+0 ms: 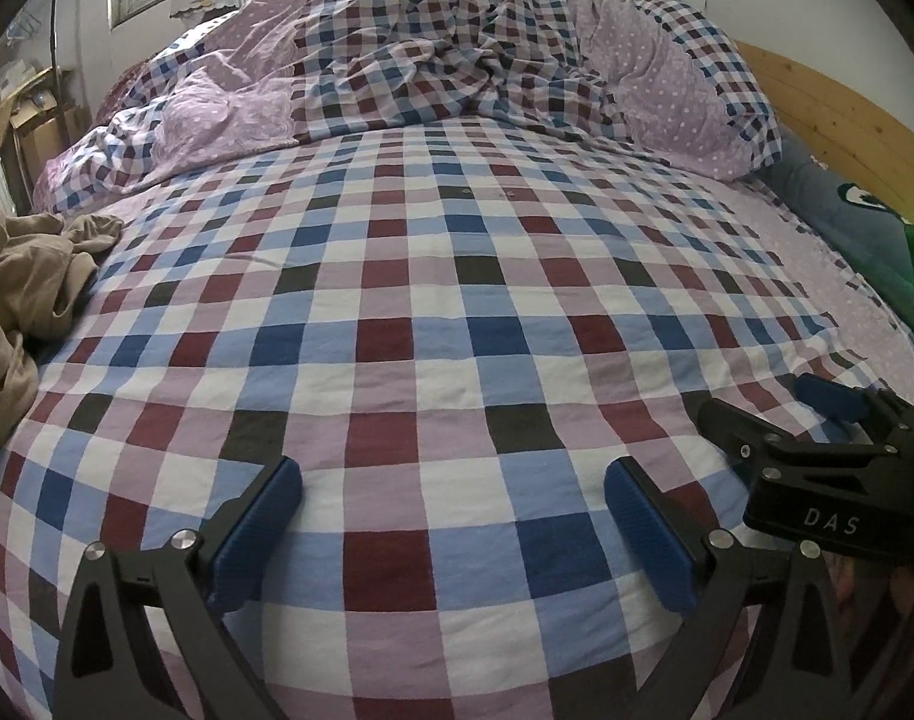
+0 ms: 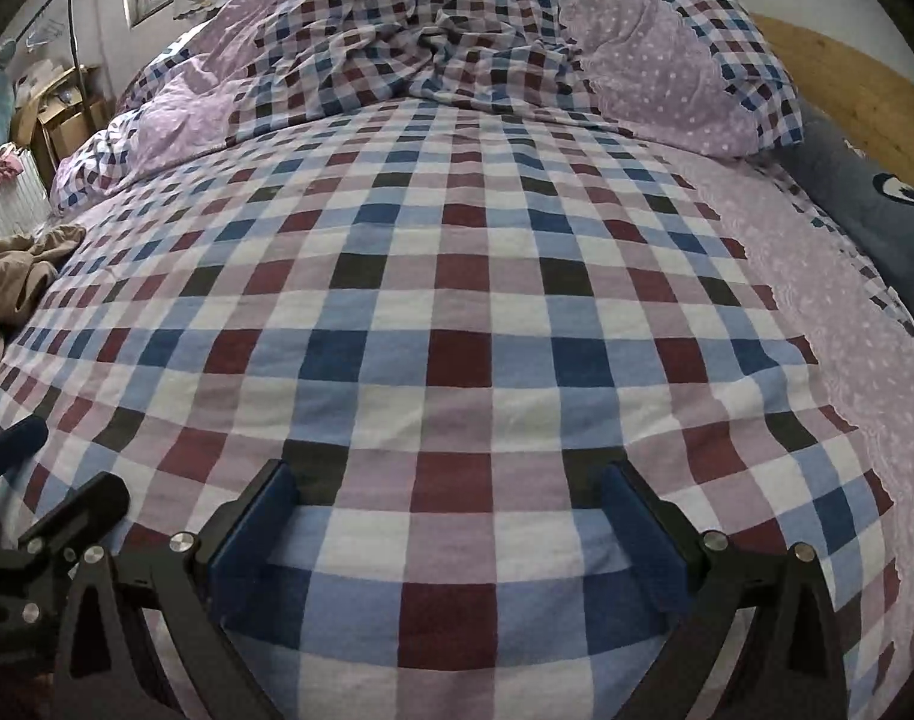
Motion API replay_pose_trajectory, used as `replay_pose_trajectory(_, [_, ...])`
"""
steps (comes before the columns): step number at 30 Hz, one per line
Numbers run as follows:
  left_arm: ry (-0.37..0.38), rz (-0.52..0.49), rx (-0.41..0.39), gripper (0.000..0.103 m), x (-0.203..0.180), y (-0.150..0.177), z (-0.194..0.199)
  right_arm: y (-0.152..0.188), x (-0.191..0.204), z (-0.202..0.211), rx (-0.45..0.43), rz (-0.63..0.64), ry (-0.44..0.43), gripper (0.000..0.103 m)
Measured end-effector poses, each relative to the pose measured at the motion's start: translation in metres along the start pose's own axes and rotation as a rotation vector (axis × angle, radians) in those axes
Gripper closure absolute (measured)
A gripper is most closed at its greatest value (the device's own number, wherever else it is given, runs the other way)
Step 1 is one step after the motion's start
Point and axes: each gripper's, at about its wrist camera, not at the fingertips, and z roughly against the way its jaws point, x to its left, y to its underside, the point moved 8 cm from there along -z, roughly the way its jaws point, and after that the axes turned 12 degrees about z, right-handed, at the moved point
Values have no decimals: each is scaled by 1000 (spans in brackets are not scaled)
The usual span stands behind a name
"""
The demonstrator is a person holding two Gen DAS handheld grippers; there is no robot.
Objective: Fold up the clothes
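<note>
left gripper (image 1: pixel 453 483) and right gripper (image 2: pixel 451 489) released, side by side over the checked bedsheet (image 1: pixel 433 312). crumpled tan garment (image 1: pixel 19 294) at the bedsheet's left edge, well apart from both.

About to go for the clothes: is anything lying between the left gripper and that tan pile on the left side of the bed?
Nothing visible does. The left gripper is open over bare checked bedspread, and only flat bedspread lies between it and the crumpled tan clothes at the left edge. The right gripper, also open, is on the far side from the pile.

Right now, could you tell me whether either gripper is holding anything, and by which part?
Nothing is held: the left gripper and right gripper are both open over the checked bedspread.
</note>
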Motion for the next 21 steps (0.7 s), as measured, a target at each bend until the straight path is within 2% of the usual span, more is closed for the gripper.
replay_pose_trajectory(21, [5, -32, -10, 0, 5, -9, -7, -2, 1, -2, -2, -1, 7, 0])
